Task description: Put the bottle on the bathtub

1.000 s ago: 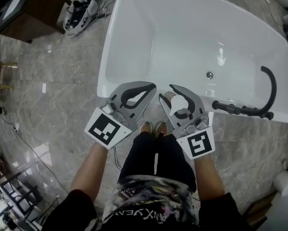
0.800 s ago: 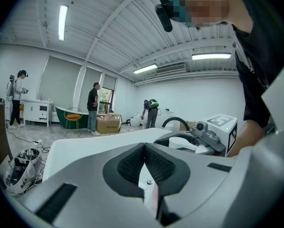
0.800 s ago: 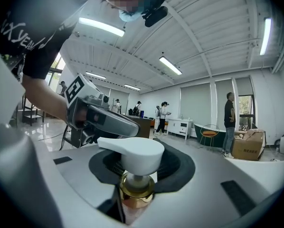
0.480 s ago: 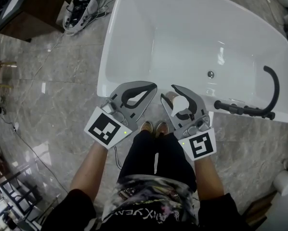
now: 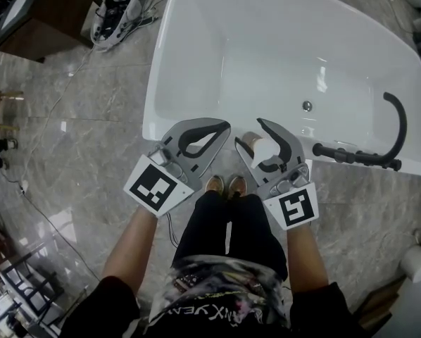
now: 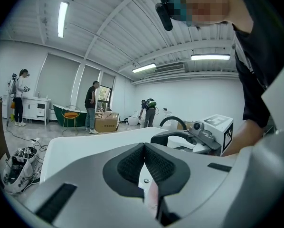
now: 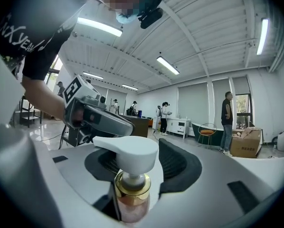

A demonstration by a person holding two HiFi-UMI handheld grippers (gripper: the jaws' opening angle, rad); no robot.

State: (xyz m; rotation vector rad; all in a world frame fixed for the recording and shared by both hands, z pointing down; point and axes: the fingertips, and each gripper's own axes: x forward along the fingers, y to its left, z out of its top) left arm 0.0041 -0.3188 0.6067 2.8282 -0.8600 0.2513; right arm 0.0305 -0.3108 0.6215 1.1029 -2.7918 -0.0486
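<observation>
Holding the right gripper at the near rim of the white bathtub, with fingers spread either side of the pump bottle standing between them. Holding the left gripper just beside it, fingers pressed together on nothing.

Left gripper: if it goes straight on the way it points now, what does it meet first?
Most likely the near rim of the bathtub, just ahead of the left gripper; height is unclear, so it may pass over.
</observation>
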